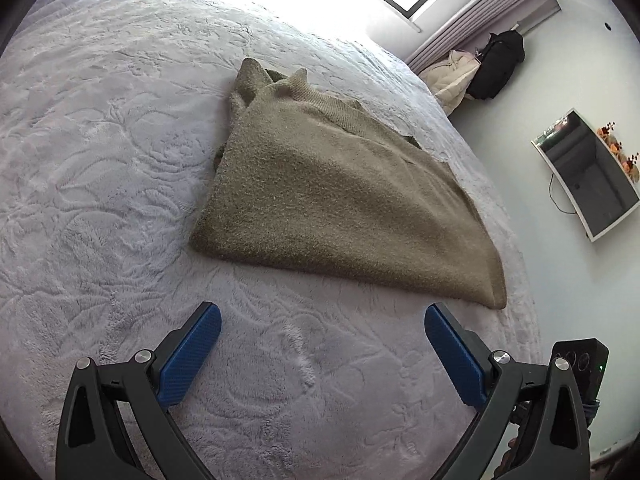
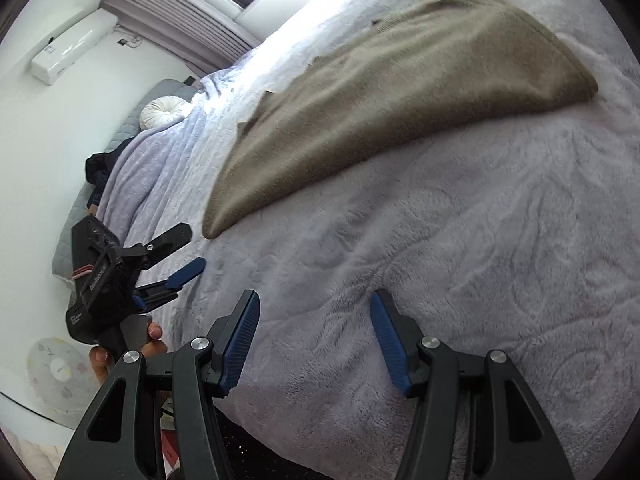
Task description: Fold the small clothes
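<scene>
Bedspread [image 1: 100, 168]: sweater [image 1: 332, 200] lengthwise, collar away.

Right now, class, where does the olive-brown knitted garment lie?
The knitted garment lies flat on the pale plush bedspread, ahead of both open grippers; in the left wrist view its near right corner sits just beyond the left gripper.

A pale plush blanket [image 1: 120, 160] covers the bed. Past the bed's far edge, a black bag [image 1: 498, 64] and a cream coat [image 1: 452, 76] hang by the curtain [image 1: 480, 12]. A round white cushion [image 2: 162, 114] sits at the bed's head, beneath a wall air conditioner [image 2: 72, 50].
</scene>
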`<state>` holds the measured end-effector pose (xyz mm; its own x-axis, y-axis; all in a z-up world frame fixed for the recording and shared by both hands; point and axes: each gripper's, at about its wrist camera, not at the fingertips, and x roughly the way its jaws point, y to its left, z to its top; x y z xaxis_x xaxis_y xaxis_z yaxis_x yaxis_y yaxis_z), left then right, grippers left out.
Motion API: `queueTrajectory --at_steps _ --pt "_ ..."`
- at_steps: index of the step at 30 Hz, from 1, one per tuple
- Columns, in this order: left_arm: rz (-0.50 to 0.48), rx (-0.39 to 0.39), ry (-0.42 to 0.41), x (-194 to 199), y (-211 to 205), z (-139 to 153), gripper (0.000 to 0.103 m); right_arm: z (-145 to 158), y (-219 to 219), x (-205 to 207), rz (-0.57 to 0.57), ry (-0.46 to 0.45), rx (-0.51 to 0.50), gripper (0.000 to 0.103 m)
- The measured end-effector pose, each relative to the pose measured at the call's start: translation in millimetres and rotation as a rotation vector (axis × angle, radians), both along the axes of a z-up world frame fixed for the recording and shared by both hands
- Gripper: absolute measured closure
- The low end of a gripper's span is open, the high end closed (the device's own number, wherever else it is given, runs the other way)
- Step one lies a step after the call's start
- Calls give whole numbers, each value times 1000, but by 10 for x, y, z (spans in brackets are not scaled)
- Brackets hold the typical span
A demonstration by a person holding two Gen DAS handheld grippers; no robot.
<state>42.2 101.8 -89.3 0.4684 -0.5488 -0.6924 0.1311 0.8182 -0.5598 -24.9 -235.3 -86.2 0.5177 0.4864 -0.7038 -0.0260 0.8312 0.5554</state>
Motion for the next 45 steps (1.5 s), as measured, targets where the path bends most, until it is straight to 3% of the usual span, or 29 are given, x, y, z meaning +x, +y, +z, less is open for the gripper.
queueTrajectory --at_steps 7,12,17,18,20,21,24,27,30,32,34,36,39,41,42,44,45 --pt "26 -33 18 8 32 -51 1 184 119 469 76 -39 82 41" --pt "60 -110 30 16 152 -61 1 -46 348 1030 105 56 245 41" --pt "85 -139 41 71 184 -89 1 -327 594 1372 74 136 342 41" --pt "86 -139 42 85 169 -95 1 -360 611 1403 61 131 357 44" --pt "85 -144 41 118 130 -97 1 -367 602 1456 39 112 387 80" --pt "85 -154 38 137 107 -94 1 -350 586 1492 28 103 405 85" --pt "82 -203 28 191 29 -70 1 -212 511 1533 19 38 475 88" --pt "90 -215 32 259 -73 -74 1 -53 501 1535 41 5 455 88" --pt "126 -192 27 224 -54 -94 1 -116 487 1427 44 84 458 79" --pt "146 -172 19 188 17 -107 1 -243 499 1307 42 157 467 25" --pt "149 -165 21 177 68 -116 1 -368 535 1212 36 183 454 22" --pt "146 -162 25 173 104 -121 1 -390 550 1193 13 153 426 23" --pt "140 -167 28 170 115 -131 1 -463 531 1285 -60 148 468 35" --pt "143 -181 32 179 110 -144 1 -583 515 1405 -97 180 533 83" --pt "145 -190 33 190 100 -151 1 -652 474 1432 -110 200 575 90" --pt "142 -222 30 210 79 -154 1 -673 422 1477 -124 190 695 91" --pt "139 -243 28 230 61 -157 1 -624 417 1486 -113 166 706 91"
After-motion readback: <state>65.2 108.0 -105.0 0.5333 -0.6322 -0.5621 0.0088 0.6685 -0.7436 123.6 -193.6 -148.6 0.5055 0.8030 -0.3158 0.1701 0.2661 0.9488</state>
